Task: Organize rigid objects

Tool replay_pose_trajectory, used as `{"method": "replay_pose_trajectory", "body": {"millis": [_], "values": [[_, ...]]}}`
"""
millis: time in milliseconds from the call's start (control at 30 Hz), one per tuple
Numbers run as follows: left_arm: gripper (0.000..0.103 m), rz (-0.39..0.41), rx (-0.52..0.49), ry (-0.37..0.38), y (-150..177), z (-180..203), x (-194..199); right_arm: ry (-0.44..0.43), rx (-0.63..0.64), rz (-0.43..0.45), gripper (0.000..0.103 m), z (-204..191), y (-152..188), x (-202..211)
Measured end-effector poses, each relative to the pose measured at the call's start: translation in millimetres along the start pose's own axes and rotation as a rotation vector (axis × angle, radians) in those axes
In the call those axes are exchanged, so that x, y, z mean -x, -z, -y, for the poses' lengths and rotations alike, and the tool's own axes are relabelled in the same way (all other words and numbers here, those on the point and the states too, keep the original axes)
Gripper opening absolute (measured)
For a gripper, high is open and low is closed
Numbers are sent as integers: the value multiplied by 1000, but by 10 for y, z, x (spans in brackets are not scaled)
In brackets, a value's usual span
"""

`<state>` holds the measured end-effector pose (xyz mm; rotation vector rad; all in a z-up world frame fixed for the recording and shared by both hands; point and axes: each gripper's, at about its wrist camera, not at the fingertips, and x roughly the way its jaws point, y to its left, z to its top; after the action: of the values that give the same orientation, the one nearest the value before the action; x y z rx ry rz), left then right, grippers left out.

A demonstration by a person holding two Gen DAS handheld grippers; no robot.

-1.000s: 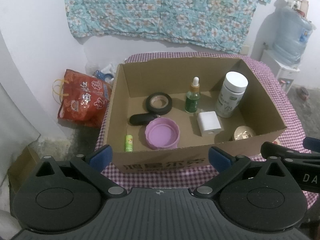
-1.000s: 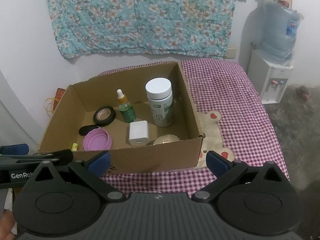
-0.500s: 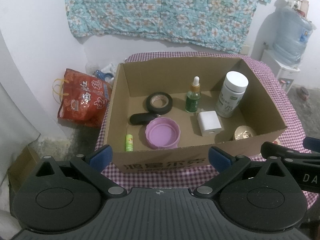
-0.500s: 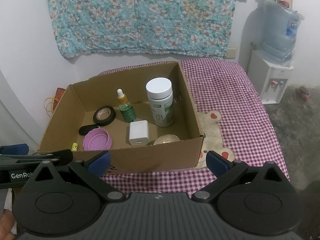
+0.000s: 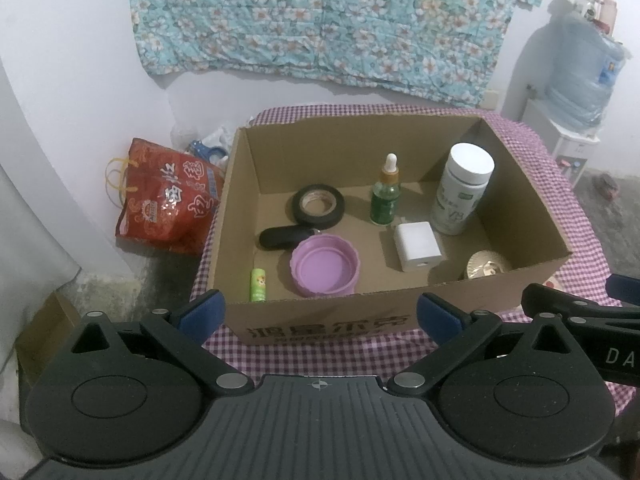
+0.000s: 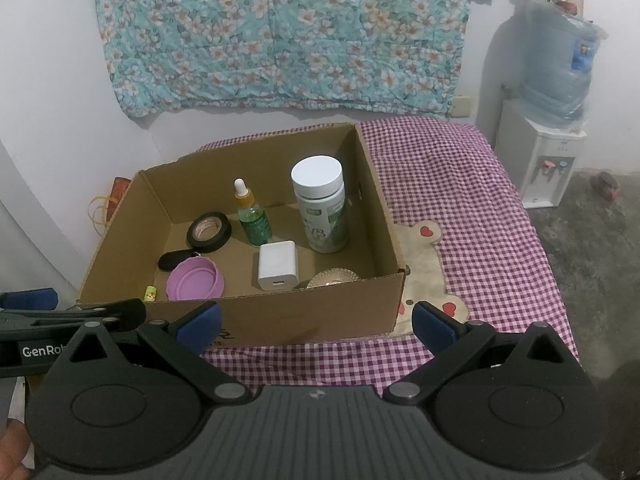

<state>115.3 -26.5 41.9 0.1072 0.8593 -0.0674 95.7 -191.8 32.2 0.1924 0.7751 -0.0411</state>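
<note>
An open cardboard box point(image 5: 392, 320) point(image 6: 304, 322) stands on the checked cloth. Inside it are a black tape roll point(image 5: 318, 205) point(image 6: 209, 230), a green dropper bottle point(image 5: 385, 196) point(image 6: 253, 222), a white-capped jar point(image 5: 462, 190) point(image 6: 322, 204), a white charger block point(image 5: 416, 246) point(image 6: 277, 266), a purple lid point(image 5: 325, 266) point(image 6: 195, 280), a small green tube point(image 5: 258, 285), a black oblong item point(image 5: 282, 237) and a gold round piece point(image 5: 486, 265) point(image 6: 334, 278). My left gripper point(image 5: 320, 314) and my right gripper point(image 6: 316, 322) hover open in front of the box's near wall, both holding nothing.
A red printed bag point(image 5: 168, 200) lies on the floor left of the table. A water dispenser point(image 6: 548, 132) stands at the right by the wall. The purple checked cloth point(image 6: 472, 208) with a bear patch spreads right of the box. A flowered cloth hangs on the wall.
</note>
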Motion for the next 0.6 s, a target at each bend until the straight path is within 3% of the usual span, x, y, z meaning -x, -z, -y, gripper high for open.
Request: {"method": "replay_pose_trajectory", "body": {"millis": [600], "values": [[102, 8, -1, -4, -3, 16, 50, 0, -3, 7, 103, -5, 19, 55]]}}
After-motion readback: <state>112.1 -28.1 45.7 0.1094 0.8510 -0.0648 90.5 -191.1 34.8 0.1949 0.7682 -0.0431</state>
